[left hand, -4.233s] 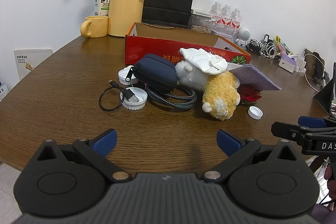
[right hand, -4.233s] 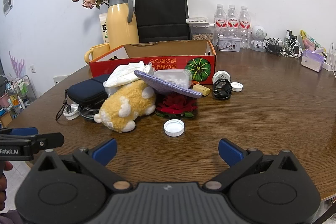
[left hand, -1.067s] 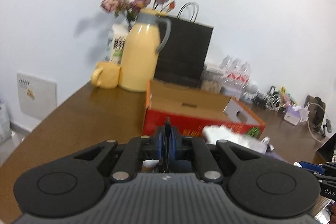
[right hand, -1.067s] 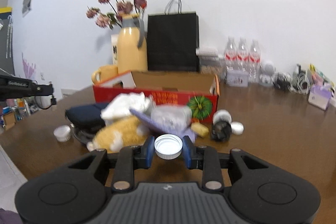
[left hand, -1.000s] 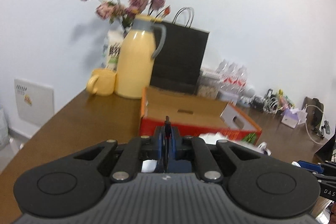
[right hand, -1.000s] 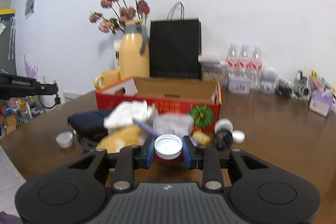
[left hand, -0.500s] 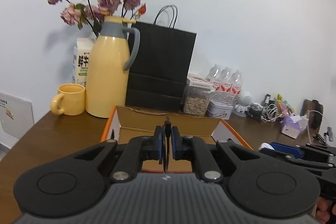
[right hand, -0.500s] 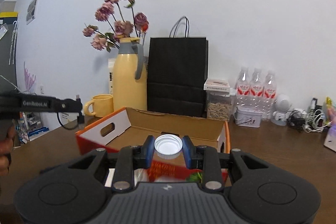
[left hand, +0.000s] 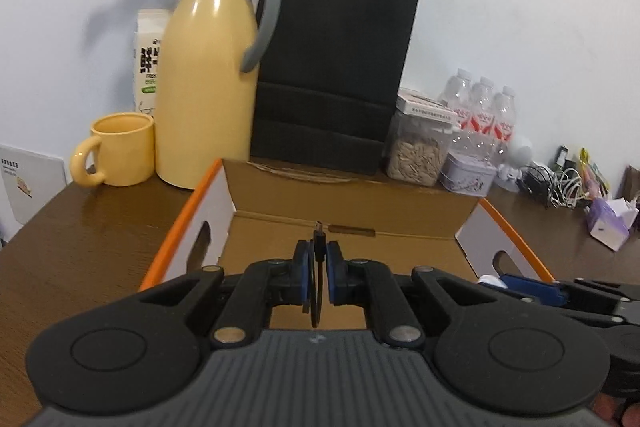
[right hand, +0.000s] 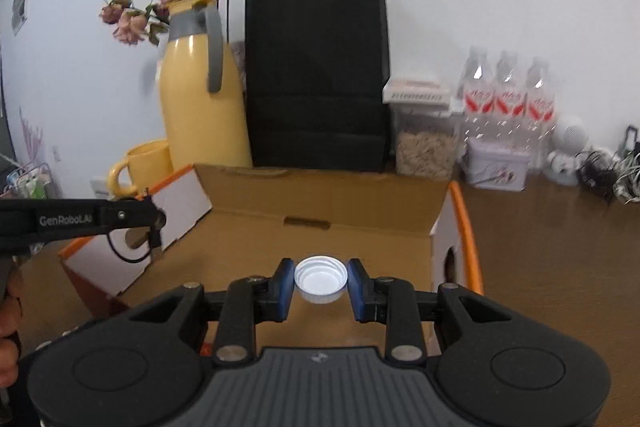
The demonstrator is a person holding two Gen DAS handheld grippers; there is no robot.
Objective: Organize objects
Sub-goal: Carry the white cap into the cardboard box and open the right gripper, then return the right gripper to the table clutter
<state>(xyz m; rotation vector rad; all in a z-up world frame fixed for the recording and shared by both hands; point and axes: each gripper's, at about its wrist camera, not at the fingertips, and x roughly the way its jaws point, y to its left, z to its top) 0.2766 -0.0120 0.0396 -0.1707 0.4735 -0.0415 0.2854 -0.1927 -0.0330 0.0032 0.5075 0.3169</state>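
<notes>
My left gripper (left hand: pixel 319 263) is shut on a thin black cable (left hand: pixel 319 241); its plug sticks up between the blue pads. It hangs over the open cardboard box (left hand: pixel 400 211), whose bare brown floor lies below. In the right wrist view the left gripper (right hand: pixel 154 217) comes in from the left above the box's left flap, with the cable (right hand: pixel 130 253) hanging in a loop under it. My right gripper (right hand: pixel 320 281) is shut on a white bottle cap (right hand: pixel 320 279), hollow side up, over the middle of the box (right hand: pixel 320 203). The right gripper's blue pad (left hand: pixel 528 285) shows at lower right in the left wrist view.
Behind the box stand a yellow thermos jug (left hand: pixel 208 75), a yellow mug (left hand: pixel 120 147), a black paper bag (left hand: pixel 332 79), a jar of seeds (left hand: pixel 420 151), water bottles (right hand: pixel 508 99) and a small tin (left hand: pixel 468 175). Tangled cables (left hand: pixel 552 183) lie at far right on the wooden table (right hand: pixel 560 247).
Both grippers have moved forward from the pile of objects to above the open box, each still holding its item. The box and jug now loom closer; the pile is out of view.
</notes>
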